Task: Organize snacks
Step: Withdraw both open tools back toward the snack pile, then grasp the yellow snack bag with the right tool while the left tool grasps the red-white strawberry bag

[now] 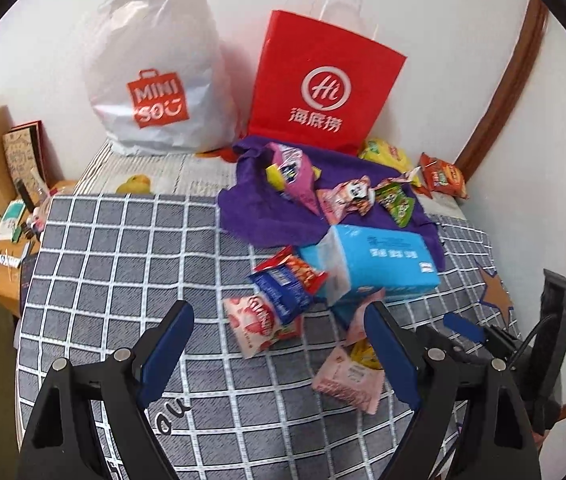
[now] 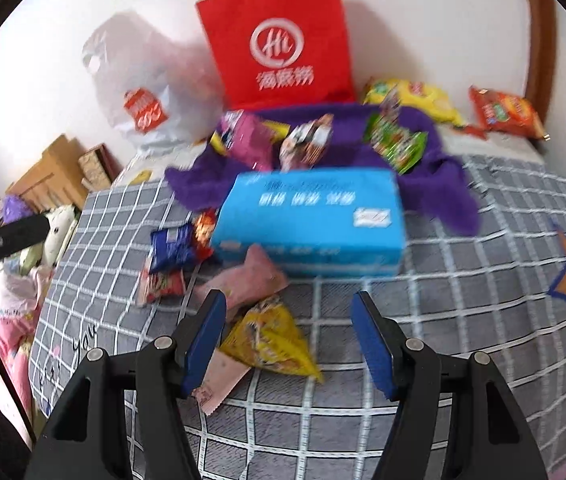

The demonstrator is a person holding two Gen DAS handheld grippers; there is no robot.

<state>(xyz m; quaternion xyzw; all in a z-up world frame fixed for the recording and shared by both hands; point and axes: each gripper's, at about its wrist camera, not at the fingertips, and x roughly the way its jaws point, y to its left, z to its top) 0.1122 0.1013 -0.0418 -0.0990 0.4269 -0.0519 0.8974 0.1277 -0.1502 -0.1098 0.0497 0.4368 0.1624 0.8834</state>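
Both grippers were held with jaws spread wide and nothing between them. The left gripper (image 1: 279, 344) was poised above a pink-and-red packet (image 1: 259, 326) lying on the checked bed cover (image 1: 123, 248); the right gripper (image 2: 289, 336) was poised above a yellow packet (image 2: 273, 340) at its 11 o'clock. The snacks were scattered: a blue packet (image 1: 283, 286) overlapped the pink-and-red one, and more packets lay on a purple cloth (image 1: 251, 216) at 12 o'clock, beyond a blue tissue box (image 2: 311, 220). A red paper bag (image 1: 323, 80) and a white plastic bag (image 1: 159, 76) stood against the wall.

Two packets could be pinched together where they overlapped, it was judged. A slick foil wrapper could slip from the pads, or bedding could be gathered with it. The right view was blurred, so a misjudged closing was considered likely. Collision between the grippers was possible, both being near.
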